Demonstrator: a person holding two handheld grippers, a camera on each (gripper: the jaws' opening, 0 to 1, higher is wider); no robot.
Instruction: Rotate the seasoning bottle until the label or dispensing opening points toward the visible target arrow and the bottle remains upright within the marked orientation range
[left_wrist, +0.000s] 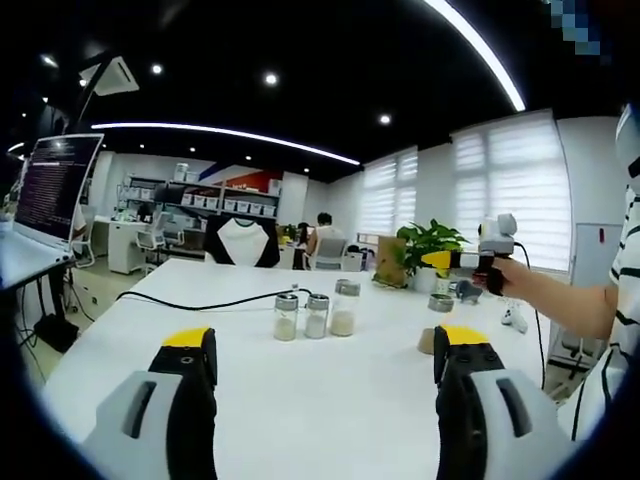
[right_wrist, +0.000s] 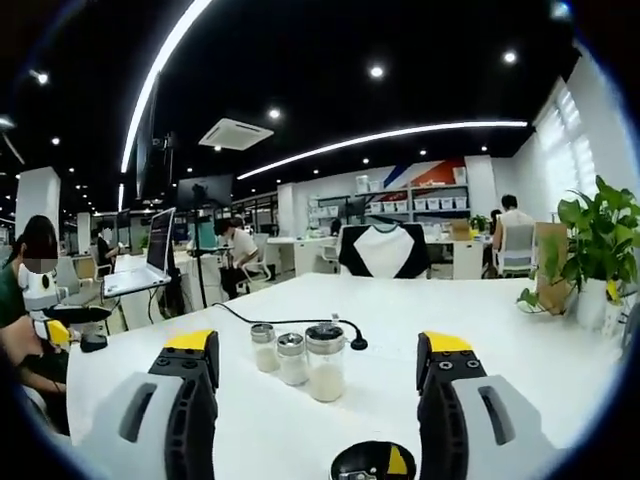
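Open office with dark ceiling, light strips, shelving at the back; white worktop (left_wrist: 330, 400) across the foreground of both views.

Left gripper (left_wrist: 325, 375): jaws spread wide, nothing between them, held low over the near edge of the worktop. Ahead, toward the middle of the worktop, three seasoning bottles (left_wrist: 315, 316) in a close row, upright, metal caps, pale contents. Probably grouped there as the start position, with free surface on every side for a turn. Black cable (left_wrist: 200, 303) trailing in from the left edge and ending near the row. Right gripper (left_wrist: 470, 262) raised over the far right corner in a hand, potted plant (left_wrist: 430, 245) behind it.

Right gripper view: own jaws likewise apart and empty, poised short of the row, likely lined up for an approach rather than a grasp yet. Same three bottles (right_wrist: 293, 358) ahead, the largest nearest. Black round object (right_wrist: 372, 462) with a yellow mark at the near edge, cut off below; possibly the arrow marker, not sure. Laptop (right_wrist: 150, 255) on a neighbouring desk.

Hard to make out: labels and cap openings too small to read, so present facing of any bottle unknown. Which of the three is meant, not clear. No marked range plainly visible on the worktop.
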